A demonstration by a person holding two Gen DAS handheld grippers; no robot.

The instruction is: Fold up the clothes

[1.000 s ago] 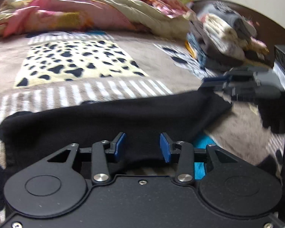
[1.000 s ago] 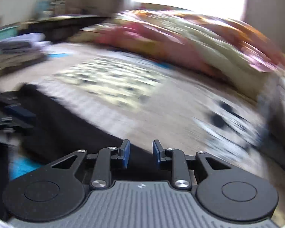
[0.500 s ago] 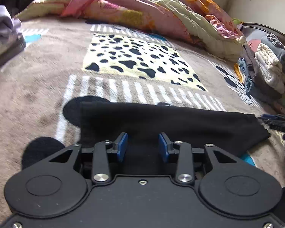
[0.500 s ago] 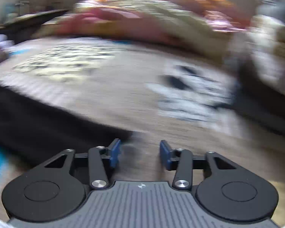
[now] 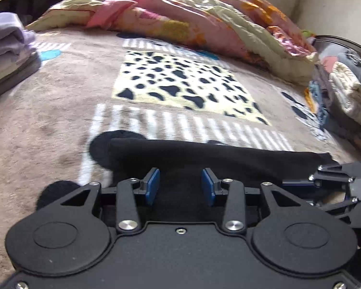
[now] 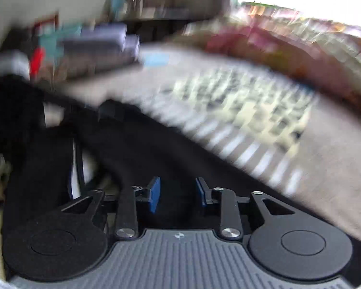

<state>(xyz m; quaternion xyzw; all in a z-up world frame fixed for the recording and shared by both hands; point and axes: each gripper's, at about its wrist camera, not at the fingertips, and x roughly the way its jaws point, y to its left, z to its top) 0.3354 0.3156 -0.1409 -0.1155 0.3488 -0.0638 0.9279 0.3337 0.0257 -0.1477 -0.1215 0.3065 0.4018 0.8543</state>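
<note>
covering most of the view: brown patterned blanket (image 5: 60, 110), crumpled floral quilt (image 5: 192, 19) at far end, clothes pile (image 5: 344, 89) on the right. black garment (image 5: 216, 159) lies folded flat across the blanket. left gripper (image 5: 180, 186) jaws wide over its near edge, gripping nothing. right gripper (image 6: 177, 193) also spread, over the garment; view blurred.

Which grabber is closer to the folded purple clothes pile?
Left. The left gripper sits over the black garment, with the purple pile off to its left. The right gripper is at the garment's other end, farther away.
</note>
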